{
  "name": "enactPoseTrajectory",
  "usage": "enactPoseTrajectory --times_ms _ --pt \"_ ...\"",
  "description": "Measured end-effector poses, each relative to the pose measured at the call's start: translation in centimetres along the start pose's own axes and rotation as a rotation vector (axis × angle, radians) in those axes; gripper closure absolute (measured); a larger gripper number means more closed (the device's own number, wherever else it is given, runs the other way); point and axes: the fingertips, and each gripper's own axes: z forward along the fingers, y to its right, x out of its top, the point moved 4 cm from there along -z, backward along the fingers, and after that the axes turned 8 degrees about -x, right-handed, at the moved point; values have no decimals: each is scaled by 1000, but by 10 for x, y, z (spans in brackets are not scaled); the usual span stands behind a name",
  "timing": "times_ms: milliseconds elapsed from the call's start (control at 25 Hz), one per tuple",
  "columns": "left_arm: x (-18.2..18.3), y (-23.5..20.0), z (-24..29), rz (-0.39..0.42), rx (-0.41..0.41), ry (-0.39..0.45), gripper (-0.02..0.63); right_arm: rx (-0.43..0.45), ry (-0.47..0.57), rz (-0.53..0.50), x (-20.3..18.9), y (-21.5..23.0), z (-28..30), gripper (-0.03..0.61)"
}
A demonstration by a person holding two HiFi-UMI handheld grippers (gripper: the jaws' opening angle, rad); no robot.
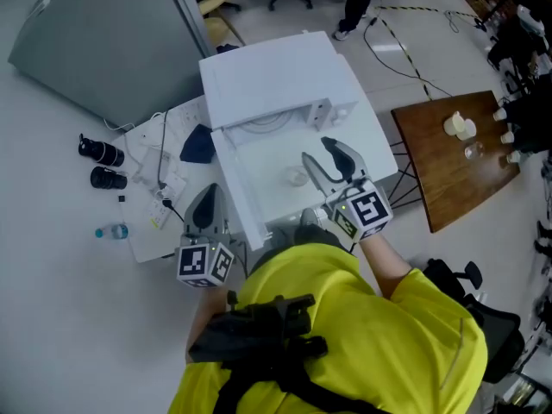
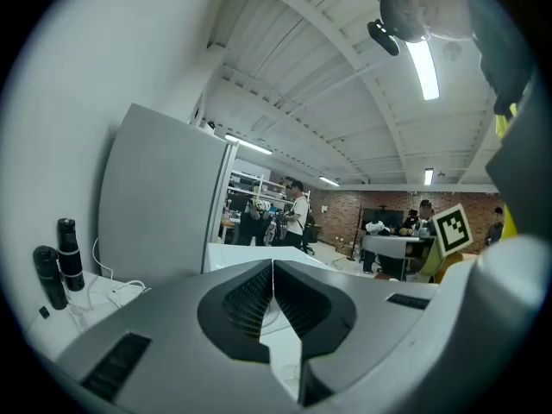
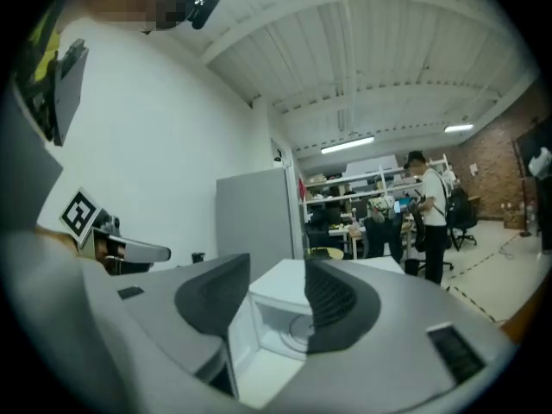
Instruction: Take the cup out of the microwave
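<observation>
The white microwave (image 1: 276, 76) stands mid-table with its door (image 1: 237, 188) swung open to the left. Its cavity and turntable (image 3: 297, 324) look bare. A small pale cup (image 1: 296, 177), faint against the white table, sits in front of the opening. My right gripper (image 1: 315, 149) hovers above and just right of the cup; in the right gripper view the right gripper (image 3: 278, 270) shows its jaws apart with only the microwave between them. My left gripper (image 1: 205, 192) hangs at the table's near left, and the left gripper (image 2: 273, 266) has its jaws pressed together on nothing.
A brown wooden table (image 1: 448, 153) with small white items stands to the right. Two black cylinders (image 1: 102, 153), a water bottle (image 1: 112, 231), cables (image 1: 159, 158) and a dark cloth (image 1: 198, 145) lie at the left. A grey partition (image 1: 103, 41) rises behind; people stand far back.
</observation>
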Motion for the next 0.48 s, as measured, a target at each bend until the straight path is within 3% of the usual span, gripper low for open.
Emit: enactPoseTrajectory --times_ms 80,120,480 --pt "16 1 -8 4 2 26 617 -26 48 -30 32 -9 -11 525" --pt "21 1 -11 4 4 33 617 -26 54 -35 38 -14 -16 574" --pt "14 -3 -17 -6 -34 34 617 -6 -33 40 5 -27 -26 575"
